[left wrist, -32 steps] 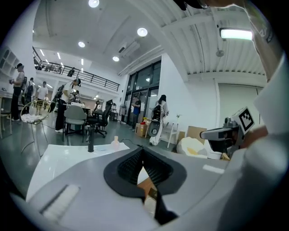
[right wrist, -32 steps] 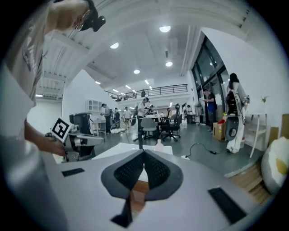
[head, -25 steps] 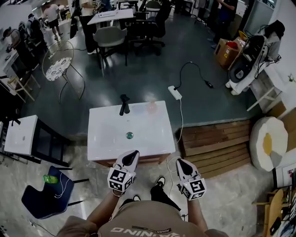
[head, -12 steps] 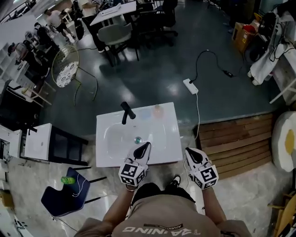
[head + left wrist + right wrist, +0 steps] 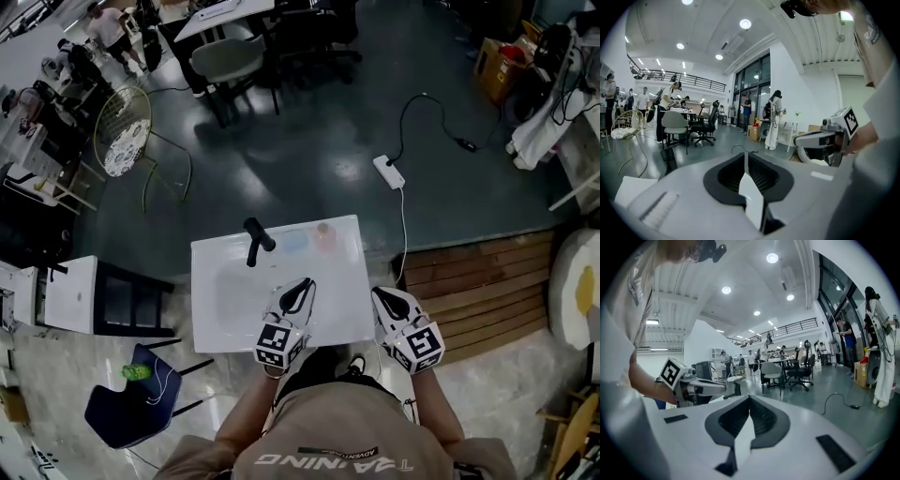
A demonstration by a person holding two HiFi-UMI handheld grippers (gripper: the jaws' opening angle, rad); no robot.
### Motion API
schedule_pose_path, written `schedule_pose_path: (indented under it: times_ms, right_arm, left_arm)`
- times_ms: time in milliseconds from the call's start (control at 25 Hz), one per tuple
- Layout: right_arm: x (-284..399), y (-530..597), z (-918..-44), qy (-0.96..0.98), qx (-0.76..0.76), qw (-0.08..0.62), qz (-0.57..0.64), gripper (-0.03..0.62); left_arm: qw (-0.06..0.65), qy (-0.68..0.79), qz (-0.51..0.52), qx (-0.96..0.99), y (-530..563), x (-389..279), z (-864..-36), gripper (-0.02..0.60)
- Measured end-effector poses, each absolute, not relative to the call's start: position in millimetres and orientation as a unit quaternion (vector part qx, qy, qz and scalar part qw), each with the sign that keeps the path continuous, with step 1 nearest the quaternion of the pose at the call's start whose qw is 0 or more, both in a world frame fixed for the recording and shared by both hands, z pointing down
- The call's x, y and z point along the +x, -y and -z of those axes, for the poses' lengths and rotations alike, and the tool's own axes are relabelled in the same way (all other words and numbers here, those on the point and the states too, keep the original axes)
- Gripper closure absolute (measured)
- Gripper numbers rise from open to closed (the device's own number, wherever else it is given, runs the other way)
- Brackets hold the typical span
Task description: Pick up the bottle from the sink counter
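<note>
There are two grippers, one counter (image 5: 211, 323), one black faucet (image 5: 255, 240) and one bottle (image 5: 325, 234).

The bottle stands at the far edge of the counter, near its right corner, to the right of the faucet and just beside one pale blue patch (image 5: 293, 241). From above it shows only as a small pinkish round spot. Its long axis therefore seems to run up and down with the top toward the camera, though it is too small and blurred to be sure.

The left gripper (image 5: 302, 285) hangs over the near half of the counter, pointing toward the far edge, well apart from the bottle. In its own view the jaws are clenched together with nothing between them. The right gripper (image 5: 386, 298) is just beside the counter's near right corner, pointing the same way. Its jaws are likewise pressed together on nothing.

On the dark floor beyond the counter lies one white power strip (image 5: 387, 172) with a black cable. One blue chair (image 5: 117, 408) stands to the near left.
</note>
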State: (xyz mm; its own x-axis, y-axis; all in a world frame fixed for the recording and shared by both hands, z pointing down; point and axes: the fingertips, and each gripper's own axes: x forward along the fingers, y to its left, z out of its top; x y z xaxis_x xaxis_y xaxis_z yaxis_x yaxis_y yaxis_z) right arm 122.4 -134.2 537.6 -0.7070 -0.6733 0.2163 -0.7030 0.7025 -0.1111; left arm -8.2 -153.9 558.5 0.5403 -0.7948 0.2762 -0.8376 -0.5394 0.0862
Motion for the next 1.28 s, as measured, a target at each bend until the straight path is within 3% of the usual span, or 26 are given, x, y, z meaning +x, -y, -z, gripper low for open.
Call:
schedule_pose_path:
  times_ms: [280, 600, 680, 760, 800, 1280]
  right_arm:
    - [110, 166, -548, 0.905, 0.395, 0.137, -0.077, 0.583]
    - [108, 194, -568, 0.892, 0.419, 0.136, -0.104, 0.583]
    - [110, 200, -578, 0.893, 0.413, 0.142, -0.108, 0.583]
    - [111, 208, -593, 0.896, 0.404, 0.150, -0.110, 0.583]
    - [111, 213, -599, 0.898, 0.400, 0.150, -0.111, 0.583]
    - [113, 242, -622, 0.903, 0.377, 0.163, -0.125, 0.583]
  left_arm:
    - [0.119, 0.429, -0.098, 0.890, 203, -12, -597, 0.572]
    - [0.120, 0.417, -0.115, 0.893, 247, -11, -635, 0.566]
    - [0.113, 0.421, -0.106, 0.894, 257, -10, -639, 0.541]
    - [0.106, 0.420, -0.102, 0.895, 266, -5, -647, 0.422]
    - [0.103, 0.422, -0.103, 0.895, 270, -3, -652, 0.394]
    - [0.075, 0.460, -0.105, 0.879, 319, 4, -693, 0.394]
